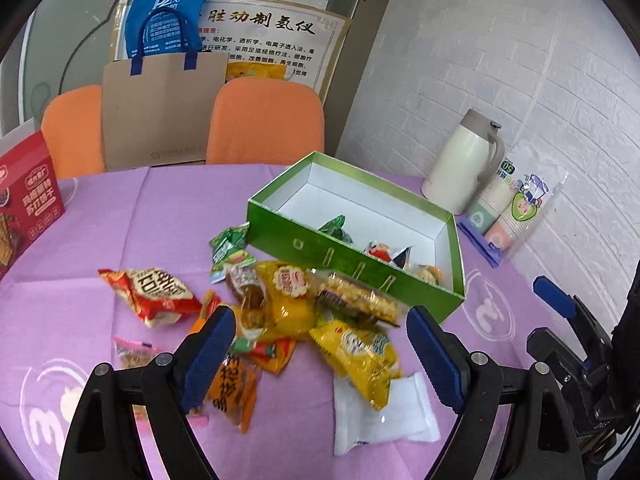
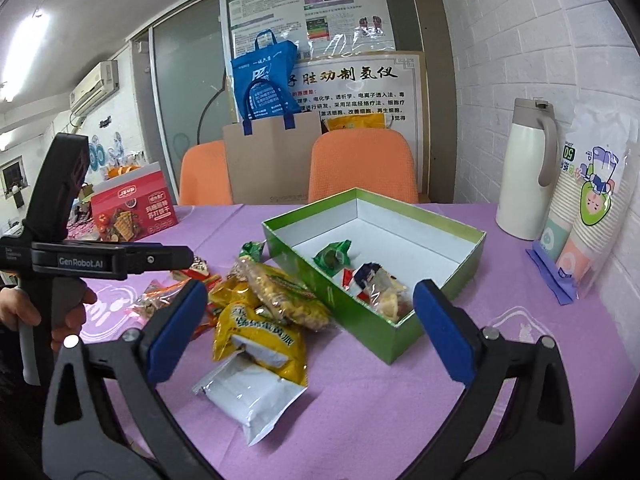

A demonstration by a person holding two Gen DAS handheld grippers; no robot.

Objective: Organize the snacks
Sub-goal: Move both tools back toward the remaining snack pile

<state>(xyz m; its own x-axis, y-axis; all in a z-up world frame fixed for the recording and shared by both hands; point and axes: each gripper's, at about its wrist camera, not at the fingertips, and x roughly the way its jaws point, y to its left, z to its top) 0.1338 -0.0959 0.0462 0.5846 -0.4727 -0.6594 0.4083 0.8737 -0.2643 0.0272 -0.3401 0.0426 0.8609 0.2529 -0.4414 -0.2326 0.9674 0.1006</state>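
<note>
Only the right wrist view is showing a hand [image 2: 24,312] gripping the left gripper's handle; only the left view is showing the red packet [image 1: 154,294] lying apart. Both the left gripper [image 1: 320,354] and the right gripper [image 2: 310,324] are hanging with fingers spread wide, holding nothing, above the snack pile [image 1: 304,320] lying on the counter [image 1: 120,216]. The green box [image 2: 400,336], touching the pile, is holding several wrapped snacks [image 2: 376,284]

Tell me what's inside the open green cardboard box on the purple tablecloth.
The green cardboard box holds a few wrapped snacks along its near side: a green-wrapped candy, a red-and-blue packet and a clear packet. The rest shows bare white floor. Its near wall hides their undersides.
</note>
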